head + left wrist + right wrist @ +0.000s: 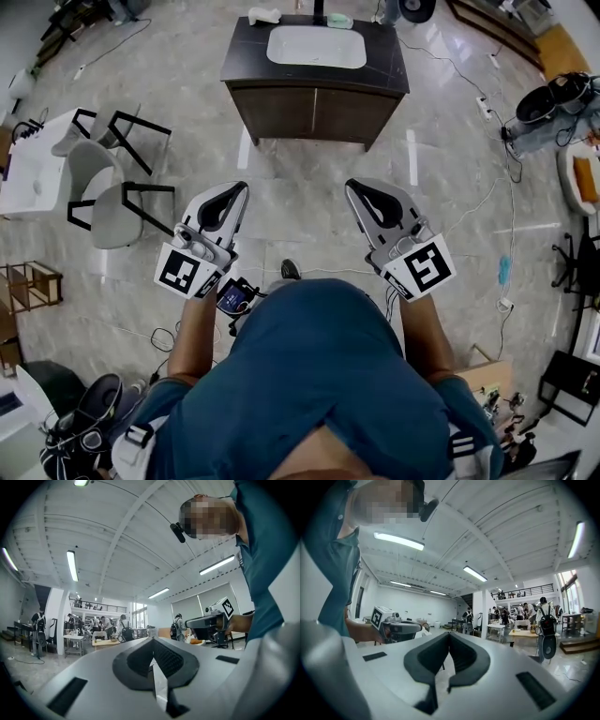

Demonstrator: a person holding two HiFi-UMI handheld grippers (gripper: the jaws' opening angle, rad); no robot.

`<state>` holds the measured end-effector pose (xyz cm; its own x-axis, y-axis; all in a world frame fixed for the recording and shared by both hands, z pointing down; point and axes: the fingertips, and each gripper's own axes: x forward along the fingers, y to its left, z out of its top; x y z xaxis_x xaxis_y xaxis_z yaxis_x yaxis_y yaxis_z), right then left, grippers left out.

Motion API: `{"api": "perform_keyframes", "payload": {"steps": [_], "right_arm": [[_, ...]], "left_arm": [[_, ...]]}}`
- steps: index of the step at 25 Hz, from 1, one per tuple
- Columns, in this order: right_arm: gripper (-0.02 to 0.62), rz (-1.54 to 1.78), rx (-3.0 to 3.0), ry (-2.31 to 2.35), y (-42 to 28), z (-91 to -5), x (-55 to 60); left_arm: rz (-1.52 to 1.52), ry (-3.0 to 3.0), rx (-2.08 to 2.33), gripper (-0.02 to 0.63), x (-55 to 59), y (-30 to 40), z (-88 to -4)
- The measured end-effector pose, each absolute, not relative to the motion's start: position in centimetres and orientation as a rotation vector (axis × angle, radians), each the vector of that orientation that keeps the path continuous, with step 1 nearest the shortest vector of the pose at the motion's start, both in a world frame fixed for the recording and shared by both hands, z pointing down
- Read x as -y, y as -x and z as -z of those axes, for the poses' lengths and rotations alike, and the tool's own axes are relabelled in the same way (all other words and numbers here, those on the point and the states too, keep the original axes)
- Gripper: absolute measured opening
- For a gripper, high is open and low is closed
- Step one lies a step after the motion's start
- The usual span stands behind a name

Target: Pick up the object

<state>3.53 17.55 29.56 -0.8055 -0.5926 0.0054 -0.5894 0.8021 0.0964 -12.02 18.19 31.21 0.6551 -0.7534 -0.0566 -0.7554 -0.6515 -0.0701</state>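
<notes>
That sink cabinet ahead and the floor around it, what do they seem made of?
Cabinet body: brown wood or veneer, matte. Countertop: dark stone-like slab, faint pale veining. Basin: smooth white, probably ceramic. Floor: polished grey marble-look tile, with veins and light reflections.

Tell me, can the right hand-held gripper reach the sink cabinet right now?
Probably not yet: the right hand-held gripper is apart from the sink cabinet, with bare floor between. Nothing blocks the way; stepping closer should do.
</notes>
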Motion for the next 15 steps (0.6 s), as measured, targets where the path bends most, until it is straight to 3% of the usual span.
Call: {"api": "perform_keyframes", "payload": {"steps": [15], "right_arm": [[0.014,0.121,2.914,-0.934,1.5,-30.9,-9.7]], "left_arm": [[-0.043,2.839,-1.278,0.005,-10.8,16.2,-33.6]]}}
